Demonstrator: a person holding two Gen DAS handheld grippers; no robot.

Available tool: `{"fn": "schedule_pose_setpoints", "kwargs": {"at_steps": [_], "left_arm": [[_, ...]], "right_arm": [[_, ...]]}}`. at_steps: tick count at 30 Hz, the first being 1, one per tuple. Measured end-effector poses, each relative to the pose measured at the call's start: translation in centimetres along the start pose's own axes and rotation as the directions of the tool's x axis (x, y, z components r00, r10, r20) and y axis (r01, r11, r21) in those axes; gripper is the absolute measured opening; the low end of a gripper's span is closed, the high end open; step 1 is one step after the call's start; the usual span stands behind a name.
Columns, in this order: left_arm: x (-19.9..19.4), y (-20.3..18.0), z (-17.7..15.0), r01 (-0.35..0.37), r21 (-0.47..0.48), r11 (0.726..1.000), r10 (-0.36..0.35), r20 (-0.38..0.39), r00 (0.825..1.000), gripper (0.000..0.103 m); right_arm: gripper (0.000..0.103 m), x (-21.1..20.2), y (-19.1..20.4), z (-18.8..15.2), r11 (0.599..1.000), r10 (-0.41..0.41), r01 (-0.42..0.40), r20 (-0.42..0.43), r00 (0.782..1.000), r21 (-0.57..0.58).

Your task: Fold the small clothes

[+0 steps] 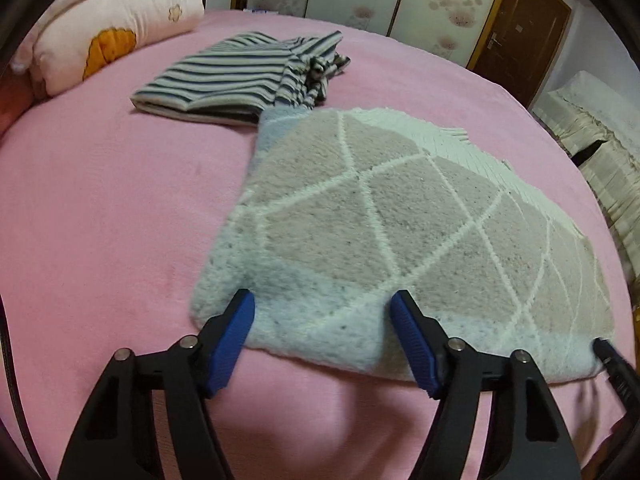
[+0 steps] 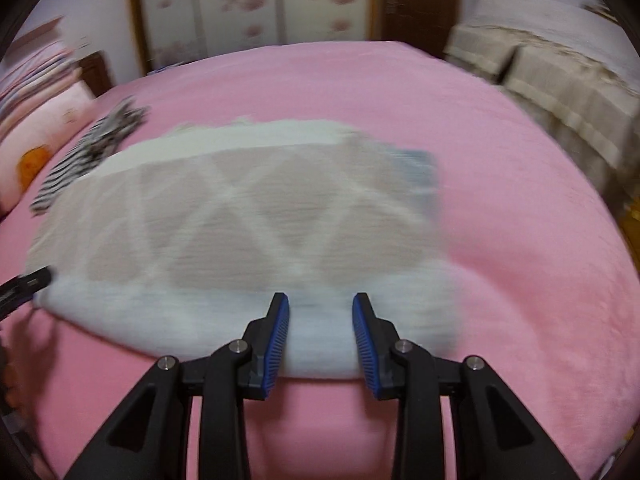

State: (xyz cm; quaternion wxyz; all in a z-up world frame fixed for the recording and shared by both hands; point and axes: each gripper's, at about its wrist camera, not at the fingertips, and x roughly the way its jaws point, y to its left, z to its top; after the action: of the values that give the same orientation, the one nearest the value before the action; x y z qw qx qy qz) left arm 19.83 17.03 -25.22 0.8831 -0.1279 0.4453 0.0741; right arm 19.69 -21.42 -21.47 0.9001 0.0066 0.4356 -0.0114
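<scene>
Your left gripper (image 1: 322, 302) stands with its jaws wide apart over the near left corner of the fuzzy diamond-patterned garment (image 1: 380, 236), the blue pads (image 1: 236, 340) straddling its pale blue hem without pinching it. Your right gripper (image 2: 320, 306) has its jaws narrower but also parted, set over the same hem toward the garment's other end, nothing clamped between them. The garment lies spread flat on the pink bedspread (image 1: 100, 220), and beyond it a folded striped garment (image 1: 224, 76) touches its far corner, near the pillow (image 1: 120, 28).
</scene>
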Motion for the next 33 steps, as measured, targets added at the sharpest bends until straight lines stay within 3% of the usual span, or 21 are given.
{"fn": "schedule_pose_setpoints", "kwargs": {"at_steps": [1, 3, 6, 11, 18, 23, 33], "left_arm": [[0.0, 0.1, -0.1, 0.002, 0.002, 1.0, -0.002, 0.005, 1.0, 0.069], [0.1, 0.1, -0.3, 0.0, 0.008, 1.0, 0.0, 0.013, 1.0, 0.069], [0.4, -0.3, -0.5, -0.022, 0.024, 0.999, 0.022, 0.018, 1.0, 0.069], [0.4, -0.3, -0.5, -0.029, 0.022, 0.999, 0.029, 0.014, 0.999, 0.069], [0.2, -0.7, -0.5, -0.034, 0.047, 0.998, 0.034, -0.003, 0.999, 0.071], [-1.5, -0.4, -0.3, 0.013, -0.031, 0.999, -0.014, -0.035, 0.999, 0.082], [-6.4, 1.2, -2.4, 0.131, -0.167, 0.977, -0.133, 0.0, 0.991, 0.083]], "right_arm": [[0.015, -0.1, -1.3, -0.1, 1.0, -0.013, 0.013, 0.008, 1.0, 0.015], [0.0, 0.0, -3.1, -0.4, 0.999, -0.017, 0.017, 0.006, 1.0, 0.034], [0.0, 0.6, -4.1, -0.8, 0.998, 0.013, -0.012, -0.012, 1.0, 0.056], [0.0, 1.0, -2.6, -0.6, 0.998, -0.058, 0.058, -0.009, 0.998, 0.013], [0.001, 0.5, -2.9, -0.8, 0.998, -0.034, 0.035, -0.019, 0.999, 0.055], [0.003, -0.8, -3.0, -0.7, 0.996, 0.005, -0.001, -0.043, 0.999, 0.094], [0.008, -3.4, -0.8, -0.9, 0.989, 0.1, -0.096, -0.033, 0.994, 0.113]]}}
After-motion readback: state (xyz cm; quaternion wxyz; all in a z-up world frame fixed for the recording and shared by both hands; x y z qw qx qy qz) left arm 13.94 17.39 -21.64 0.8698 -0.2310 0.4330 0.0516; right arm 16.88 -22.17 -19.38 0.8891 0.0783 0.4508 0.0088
